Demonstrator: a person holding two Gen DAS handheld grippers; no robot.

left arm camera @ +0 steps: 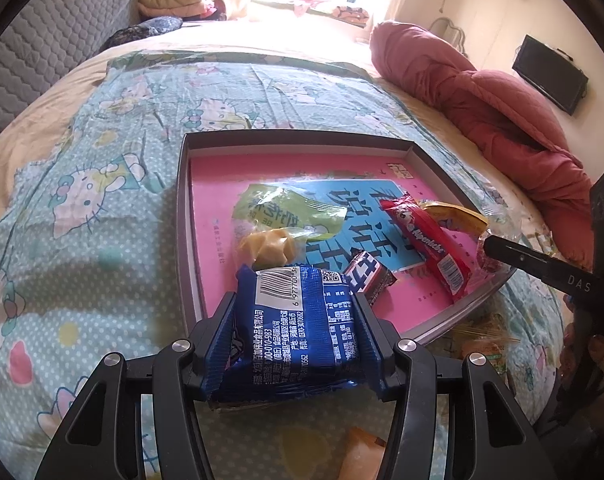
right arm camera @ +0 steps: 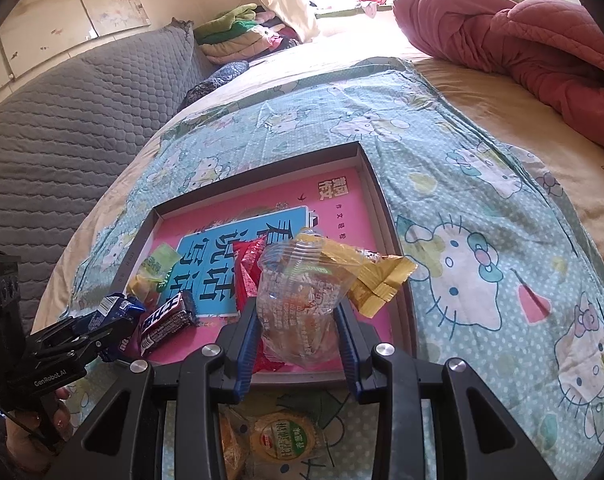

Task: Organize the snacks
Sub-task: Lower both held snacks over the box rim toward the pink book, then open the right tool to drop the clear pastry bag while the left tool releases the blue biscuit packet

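My left gripper is shut on a blue snack packet, held over the near edge of a shallow grey tray with a pink book cover inside. In the tray lie a green packet, a yellow candy, a dark chocolate bar, a red packet and a yellow packet. My right gripper is shut on a clear snack packet above the tray's near right corner. The left gripper with its blue packet shows at that view's left.
The tray rests on a cartoon-cat cloth spread over a bed. Loose snacks lie on the cloth in front of the tray: a round biscuit packet and an orange packet. A pink quilt lies right, a grey padded headboard left.
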